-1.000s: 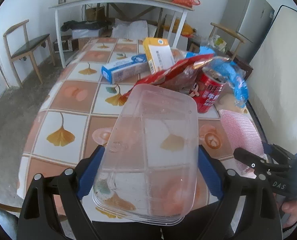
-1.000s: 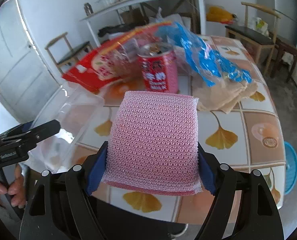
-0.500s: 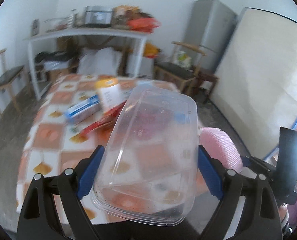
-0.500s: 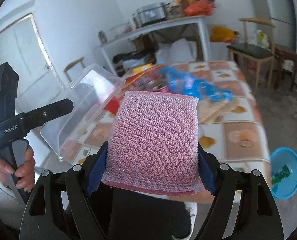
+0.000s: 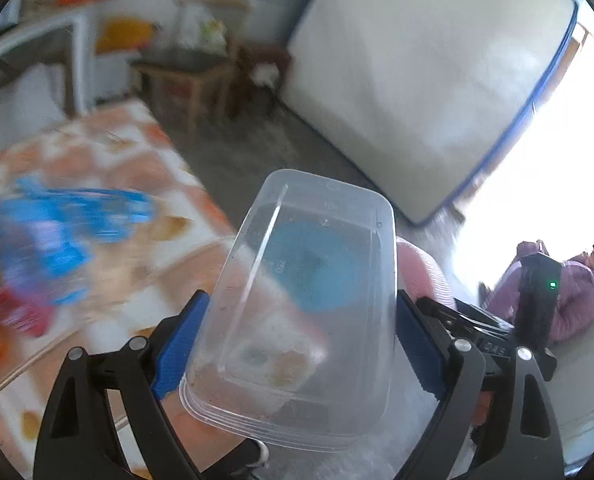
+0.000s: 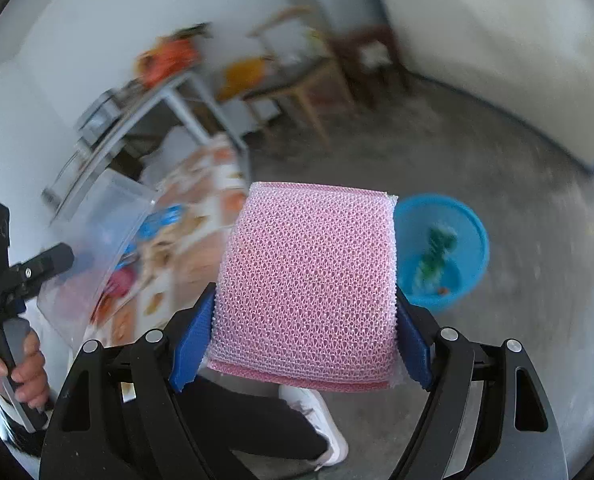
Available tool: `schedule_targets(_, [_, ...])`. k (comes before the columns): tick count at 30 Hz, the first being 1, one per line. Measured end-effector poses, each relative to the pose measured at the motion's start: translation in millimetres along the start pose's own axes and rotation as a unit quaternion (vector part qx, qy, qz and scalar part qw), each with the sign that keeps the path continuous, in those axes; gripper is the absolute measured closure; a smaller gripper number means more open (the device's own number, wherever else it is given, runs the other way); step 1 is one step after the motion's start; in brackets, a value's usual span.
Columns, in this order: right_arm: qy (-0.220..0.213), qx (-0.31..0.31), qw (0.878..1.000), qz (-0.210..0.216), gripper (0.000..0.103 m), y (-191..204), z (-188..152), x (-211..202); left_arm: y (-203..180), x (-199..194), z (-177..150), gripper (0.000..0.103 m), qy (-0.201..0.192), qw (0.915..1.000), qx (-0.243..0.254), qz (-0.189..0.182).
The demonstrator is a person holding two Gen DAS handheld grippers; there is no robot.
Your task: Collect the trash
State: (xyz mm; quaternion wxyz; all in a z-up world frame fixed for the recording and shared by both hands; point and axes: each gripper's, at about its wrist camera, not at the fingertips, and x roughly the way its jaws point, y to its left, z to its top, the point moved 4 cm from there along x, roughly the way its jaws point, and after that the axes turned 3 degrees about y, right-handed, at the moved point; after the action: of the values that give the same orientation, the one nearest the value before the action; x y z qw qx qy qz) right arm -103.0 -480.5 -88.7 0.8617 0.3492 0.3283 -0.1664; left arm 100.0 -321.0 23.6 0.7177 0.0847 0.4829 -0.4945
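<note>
Bare floor [image 6: 477,360] surrounds the blue basin [image 6: 449,248]; table [image 6: 201,216] stands left.

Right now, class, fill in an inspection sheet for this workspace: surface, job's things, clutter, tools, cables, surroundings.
Surface: table with leaf-patterned cloth, blurred.
Job's things: clear plastic container; pink mesh sponge; blue bin on the floor, holding some scraps.
Clutter: blue wrapper and red packaging on the table, blurred.
Tools: left tool shut on the container; right tool shut on the sponge.
Cables: nothing seen.
Surroundings: concrete floor, wooden chair, mattress against the wall, seated person.
</note>
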Motion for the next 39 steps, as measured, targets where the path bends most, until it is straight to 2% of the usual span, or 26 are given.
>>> schedule_targets(4, [0.048, 0.09, 0.995, 0.013, 0.027, -59.3, 5.2, 35.2, -25.4, 82.3, 25.5, 0.015, 0.087, 0.9961, 0.006, -0.011])
schedule_targets(8, [0.078, 0.148, 0.986, 0.019, 0.027, -99.3, 13.7, 71.9, -38.0, 148.2, 42.8, 0.015, 0.138, 0.9904, 0.001, 0.001])
schedule_targets(12, [0.091, 0.203, 0.974, 0.028, 0.025, -130.6, 29.9, 109.6, -50.9, 203.6, 67.7, 0.014, 0.152, 0.9883, -0.003, 0.014])
schedule_targets(16, [0.079, 0.255, 0.962, 0.055, 0.018, -168.4, 49.9, 140.1, -53.6, 248.8, 95.9, 0.01, 0.134, 0.9905, -0.022, 0.02])
schedule_targets(17, [0.079, 0.265, 0.96, 0.051, 0.018, -177.4, 51.3, 146.3, -50.4, 257.9, 100.0, 0.008, 0.129, 0.9909, -0.03, 0.023])
schedule_targets(19, [0.082, 0.294, 0.952, 0.036, 0.018, -195.1, 49.2, 158.1, -46.8, 270.8, 101.8, 0.008, 0.138, 0.989, -0.049, 0.018])
schedule_targets(20, [0.083, 0.317, 0.944, 0.045, 0.018, -202.2, 44.2, 165.3, -45.0, 275.4, 99.0, 0.008, 0.147, 0.987, -0.064, 0.003])
schedule_targets(22, [0.087, 0.34, 0.935, 0.049, 0.018, -209.4, 32.9, 171.2, -42.7, 272.6, 95.3, 0.008, 0.154, 0.9853, -0.073, -0.014])
schedule_targets(28, [0.088, 0.329, 0.939, 0.043, 0.018, -207.0, 24.3, 164.5, -41.6, 253.2, 96.8, 0.008, 0.132, 0.9883, -0.071, -0.026])
schedule_targets(32, [0.073, 0.315, 0.945, 0.04, 0.018, -200.7, 27.5, 148.5, -42.9, 221.3, 96.5, 0.008, 0.104, 0.9919, -0.063, -0.035])
schedule_targets(37, [0.049, 0.28, 0.958, 0.037, 0.018, -188.0, 32.8, 119.4, -45.5, 155.4, 92.6, 0.008, 0.054, 0.9958, -0.053, -0.052])
schedule_targets(39, [0.034, 0.254, 0.966, 0.039, 0.018, -171.8, 36.7, 101.2, -46.4, 129.8, 88.6, 0.008, 0.036, 0.9976, -0.041, -0.041])
